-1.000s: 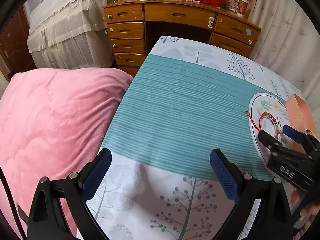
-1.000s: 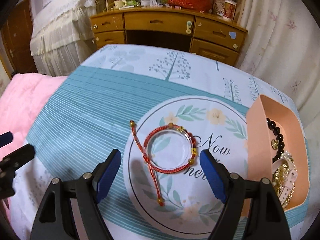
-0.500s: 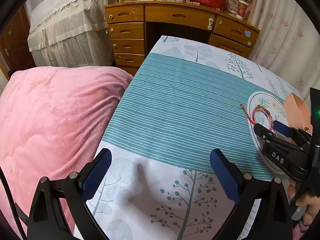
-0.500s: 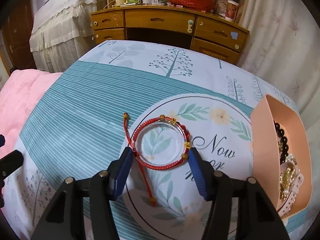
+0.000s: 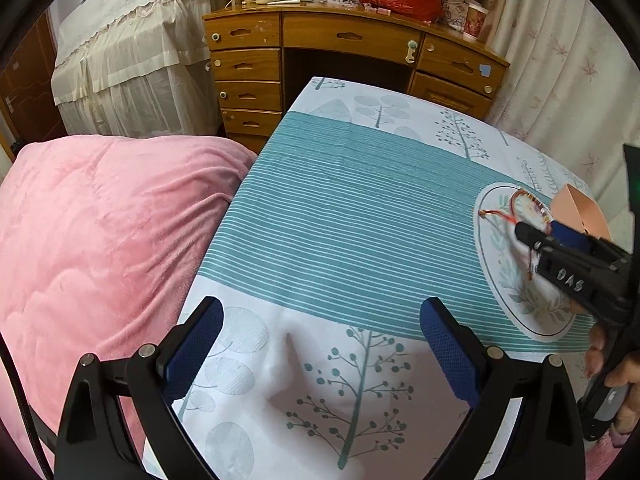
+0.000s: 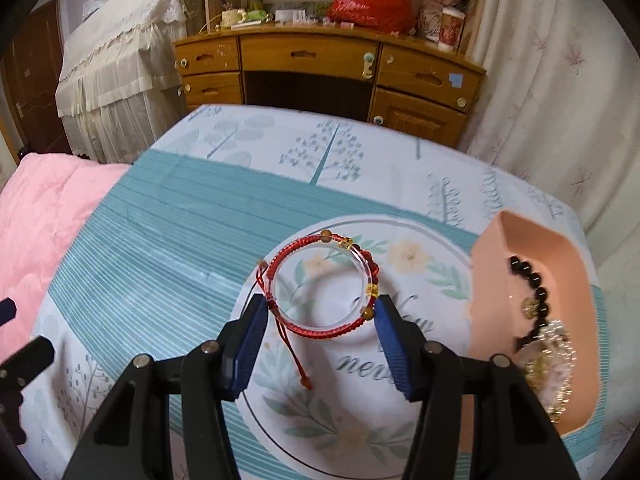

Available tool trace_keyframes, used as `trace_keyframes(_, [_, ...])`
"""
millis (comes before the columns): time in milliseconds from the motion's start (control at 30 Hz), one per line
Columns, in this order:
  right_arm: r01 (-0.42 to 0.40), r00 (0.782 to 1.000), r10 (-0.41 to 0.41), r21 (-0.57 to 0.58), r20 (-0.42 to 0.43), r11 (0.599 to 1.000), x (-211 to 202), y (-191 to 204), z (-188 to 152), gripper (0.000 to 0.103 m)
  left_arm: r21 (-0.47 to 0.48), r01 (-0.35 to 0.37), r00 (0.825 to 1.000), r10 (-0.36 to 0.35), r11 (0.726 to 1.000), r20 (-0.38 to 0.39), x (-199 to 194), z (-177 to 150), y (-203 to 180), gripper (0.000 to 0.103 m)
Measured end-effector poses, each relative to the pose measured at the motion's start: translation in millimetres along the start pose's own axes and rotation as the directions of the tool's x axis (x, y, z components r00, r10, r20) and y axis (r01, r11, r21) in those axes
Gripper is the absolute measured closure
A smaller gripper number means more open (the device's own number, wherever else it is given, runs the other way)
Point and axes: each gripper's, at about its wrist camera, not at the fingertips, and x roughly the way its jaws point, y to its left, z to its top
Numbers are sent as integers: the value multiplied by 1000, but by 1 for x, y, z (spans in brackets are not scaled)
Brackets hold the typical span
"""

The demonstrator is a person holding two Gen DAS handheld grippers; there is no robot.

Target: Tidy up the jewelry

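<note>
A: Farthest left?

B: A fluffy pink quilted blanket (image 5: pixel 100 248) lies against the edge of the worktop (image 5: pixel 340 216), which wears a white cloth with teal stripes and printed trees. Over the cloth's near end hangs the left gripper (image 5: pixel 320 344), its blue-padded fingers spread wide with nothing between them.

A: And further right?

B: A round white placemat with a floral print (image 6: pixel 400 408) lies on the cloth. Above it the right gripper (image 6: pixel 320 332) holds the red braided cord bracelet with gold beads, wound around a clear ring (image 6: pixel 324 284). Its fingers have just been closing and now press the ring on both sides. The bracelet's far edge tilts up, and its loose tail (image 6: pixel 296 360) dangles toward the mat.

A: The right end?

B: A peach-pink oblong plastic tray (image 6: pixel 488 280) sits just beside the mat. Inside lie a black bead bracelet (image 6: pixel 532 280) and a heap of gold and white pieces (image 6: pixel 556 368), too tangled to separate.
</note>
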Motion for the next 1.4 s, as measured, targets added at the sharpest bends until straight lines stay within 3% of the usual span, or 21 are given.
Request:
trace_keyframes(333, [37,985,-55,109,165,993,-77,-59,16,48,66,20,1000,-21,998,9,-12,-4,-29,5])
trace_keyframes(500, [79,975,-116,191,189,978,-98,-96,11,48,92,35,999,-36,995,15,-17,-8,-44,5])
trace_keyframes(733, [109,978,-155,294,137,949,-92,-136,-10,47,137,45,998,-50,990,30,-29,-12,-65,5])
trace_keyframes(933, [145,989,-147,324,-19,935,-49,-151,-37,46,175,69,997,-75,982,30,-39,-20,-80,5])
trace_keyframes(1067, [87,996,-84,401,-26,912,-52,-160,-54,45,189,62,997,-71,980,39,-47,-23,-88,5])
trace_keyframes(1200, [54,999,-45,464,-30,884,-67,-162,-71,31,199,62,997,-72,978,42,-53,-26,-96,5])
trace_keyframes(1400, [-64,995,92,536,-26,842,-94,-156,-112,30,216,88,996,-93,973,14,-56,-36,-110,5])
